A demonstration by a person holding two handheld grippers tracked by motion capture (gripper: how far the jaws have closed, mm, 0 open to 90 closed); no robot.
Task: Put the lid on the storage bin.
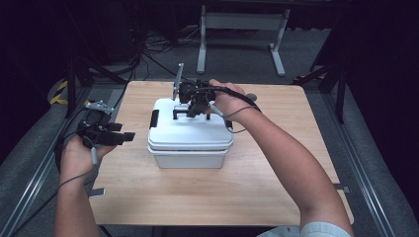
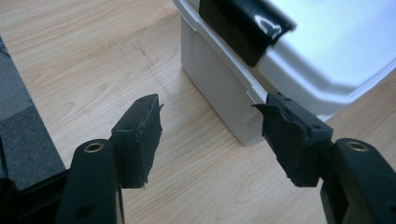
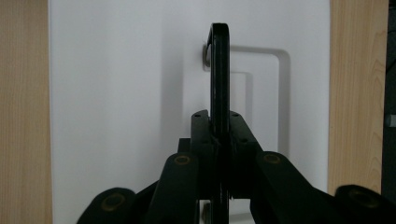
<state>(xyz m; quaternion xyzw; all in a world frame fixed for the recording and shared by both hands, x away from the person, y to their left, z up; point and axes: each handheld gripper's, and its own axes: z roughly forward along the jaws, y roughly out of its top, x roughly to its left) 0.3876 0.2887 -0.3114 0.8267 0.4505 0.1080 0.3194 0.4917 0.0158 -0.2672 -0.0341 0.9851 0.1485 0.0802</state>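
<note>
A white lidded plastic box (image 1: pixel 190 138) stands in the middle of the wooden table. Its black carry handle (image 3: pixel 219 70) stands upright over the lid, and my right gripper (image 1: pixel 193 109) is shut on that handle from above, pads pressed on both sides. The right gripper view looks straight down on the white lid (image 3: pixel 116 102) with the handle edge-on between the jaws. My left gripper (image 1: pixel 126 137) hovers open at the box's left side, a little apart from it. In the left gripper view its pads (image 2: pixel 140 140) frame the box corner (image 2: pixel 219 93) and a black side latch (image 2: pixel 243 28).
The light wooden table (image 1: pixel 276 182) has bare surface in front of and to the right of the box. A second black latch (image 1: pixel 154 118) shows on the box's left end. Dark floor, cables and a white metal frame (image 1: pixel 242 29) lie beyond the far edge.
</note>
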